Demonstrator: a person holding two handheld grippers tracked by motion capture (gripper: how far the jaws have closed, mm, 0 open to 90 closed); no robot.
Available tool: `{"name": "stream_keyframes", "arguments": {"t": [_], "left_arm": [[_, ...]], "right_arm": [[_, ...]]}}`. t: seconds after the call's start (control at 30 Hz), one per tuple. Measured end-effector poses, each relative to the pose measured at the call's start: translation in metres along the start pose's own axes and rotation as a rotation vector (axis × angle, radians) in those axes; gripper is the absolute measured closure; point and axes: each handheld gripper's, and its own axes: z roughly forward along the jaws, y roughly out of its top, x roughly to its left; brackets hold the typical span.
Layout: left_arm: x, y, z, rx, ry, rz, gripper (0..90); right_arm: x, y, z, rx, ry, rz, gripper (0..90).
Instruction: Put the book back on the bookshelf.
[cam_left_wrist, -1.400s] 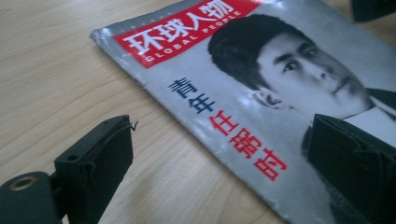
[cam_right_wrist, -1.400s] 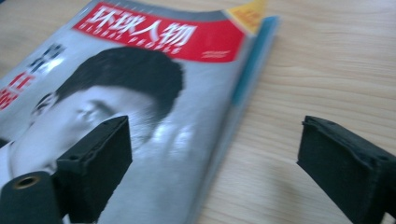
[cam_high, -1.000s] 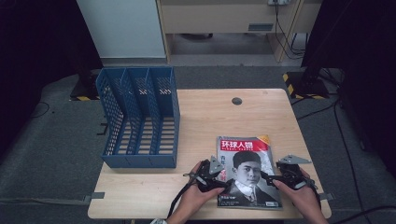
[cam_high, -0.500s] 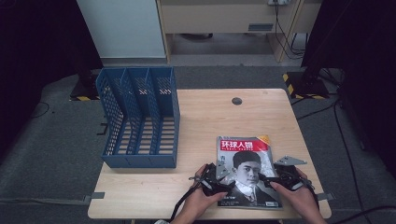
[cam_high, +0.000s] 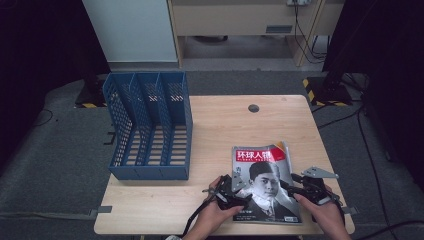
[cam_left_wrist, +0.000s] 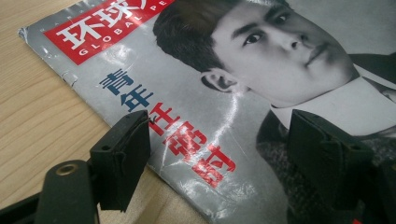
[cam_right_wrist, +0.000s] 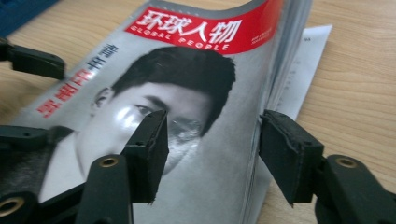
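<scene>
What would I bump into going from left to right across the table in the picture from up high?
Blue file rack → left gripper → magazine → right gripper, at the magazine's right edge.

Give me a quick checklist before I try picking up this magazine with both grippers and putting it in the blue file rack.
1. Left gripper open: ok, its jaws stand apart over the magazine cover near the left edge.
2. Right gripper open: ok, its jaws straddle the magazine's right edge, not closed.
3. Magazine flat and steady: not ok, the right edge bows up and loose pages stick out beneath.
4. Either jaw under the magazine: cannot tell.
5. Blue file rack ready: ok, it lies on its back with its compartments empty.
6. Path to the rack: ok, bare table lies between them.
</scene>
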Motion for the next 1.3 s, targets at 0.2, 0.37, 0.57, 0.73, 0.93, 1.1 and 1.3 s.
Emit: {"name": "stream_keyframes", "arguments": {"t": [0.2,0.37,0.57,0.73,0.93,1.1,1.3], "left_arm": [[0.000,0.000,0.000,0.000,-0.001,-0.001,21.1],[0.000,0.000,0.000,0.001,-0.004,-0.001,21.4],[0.001,0.001,0.001,0.002,-0.012,0.002,21.9],[0.001,0.001,0.002,0.001,-0.013,0.003,21.8],[0.001,0.001,0.002,0.001,-0.013,0.004,21.9],[0.002,0.002,0.002,0.002,-0.015,0.005,21.8],[0.002,0.002,0.002,0.001,-0.018,0.004,21.5]], "right_arm": [[0.002,-0.003,-0.005,0.015,0.037,0.021,43.9],[0.000,-0.005,-0.005,0.035,0.049,0.026,43.8],[-0.004,0.006,0.010,-0.009,0.085,0.034,41.5],[-0.012,0.003,0.019,0.043,0.064,0.046,39.1],[-0.008,0.008,0.030,0.067,0.060,0.002,40.9],[0.002,0.007,0.030,0.087,0.067,-0.054,45.1],[0.001,0.007,0.032,0.062,0.020,-0.065,68.3]]}}
